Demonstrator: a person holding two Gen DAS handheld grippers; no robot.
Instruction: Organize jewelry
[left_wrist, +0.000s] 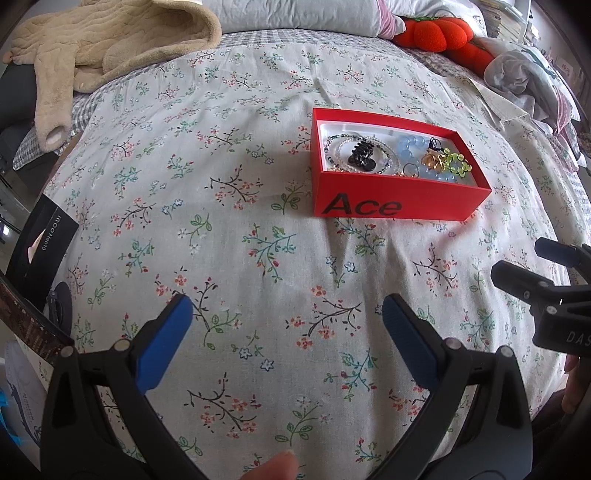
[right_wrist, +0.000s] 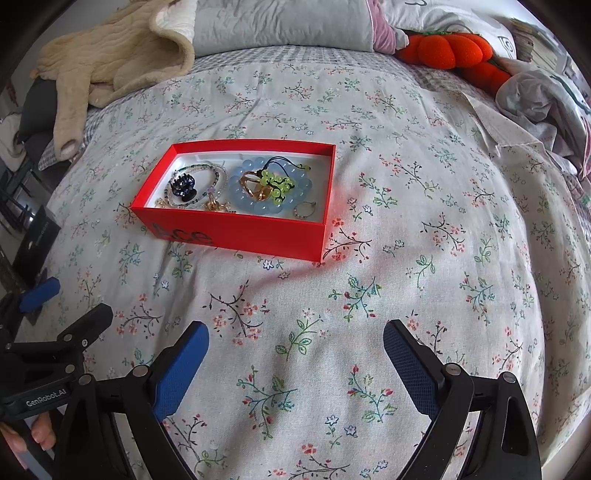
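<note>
- Red rectangular cardboard box (right_wrist: 236, 225) marked "Ace", resting on the floral cotton bedspread (right_wrist: 424, 288); it holds the jewelry: pale blue bead bracelet (right_wrist: 236, 184), green bead charm (right_wrist: 280, 182), dark claw hair clip (right_wrist: 183, 188).
- Left hand-held gripper (left_wrist: 288, 317): blue pads spread apart, empty, near side of the bed; right hand-held gripper (right_wrist: 295, 341): likewise apart, empty.
- Judgement: nothing loose remains visible on the bed; approach from above; pinch one piece only, avoiding tangled strands.

Open floral bedspread (right_wrist: 424, 229) all the way from both wide-spread grippers up to the red box (right_wrist: 236, 229), open-topped and reachable from above, with only a beige robe (right_wrist: 110, 62) far left and orange plush (right_wrist: 443, 51) far right crowding the back edge.
</note>
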